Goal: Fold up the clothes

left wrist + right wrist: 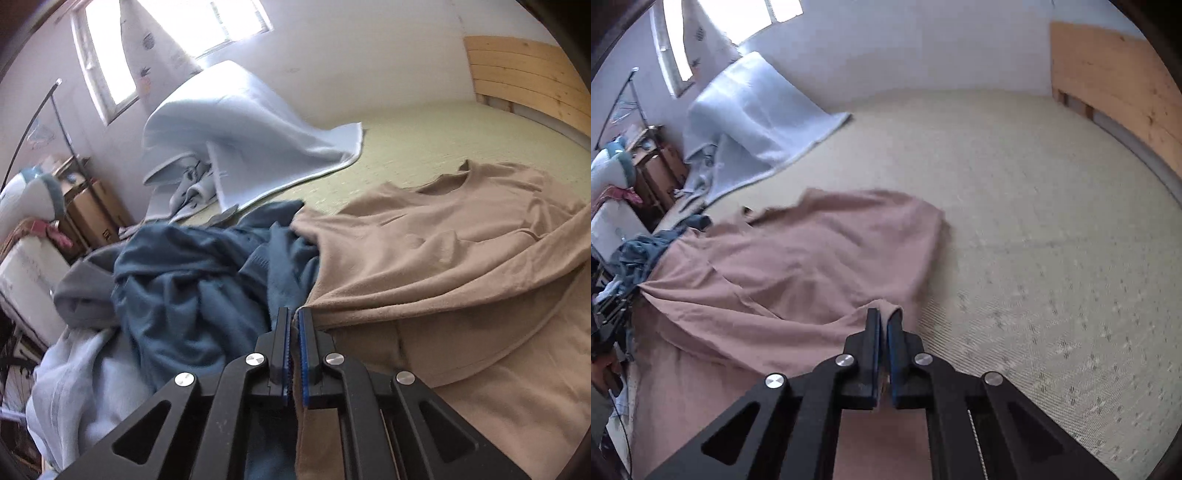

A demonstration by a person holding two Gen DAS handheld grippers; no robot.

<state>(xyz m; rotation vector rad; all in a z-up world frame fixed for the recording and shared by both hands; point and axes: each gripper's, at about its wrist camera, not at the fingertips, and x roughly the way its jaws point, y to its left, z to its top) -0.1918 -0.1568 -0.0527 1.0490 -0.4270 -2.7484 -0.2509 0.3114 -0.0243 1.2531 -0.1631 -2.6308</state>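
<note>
A tan shirt (436,251) lies spread on the woven bed mat (424,136), neck opening toward the far side. My left gripper (294,314) is shut on its near left edge, with cloth pinched between the blue pads. In the right wrist view the same tan shirt (812,251) stretches to the left, and my right gripper (884,314) is shut on a bunched fold of its near right edge. The near part of the shirt is lifted and folded over.
A heap of dark teal clothes (192,284) with grey and pale blue pieces lies left of the shirt. A light blue blanket (229,122) drapes at the far left by the window. A wooden headboard (1115,85) stands at the right. Boxes and clutter (85,206) stand beside the bed.
</note>
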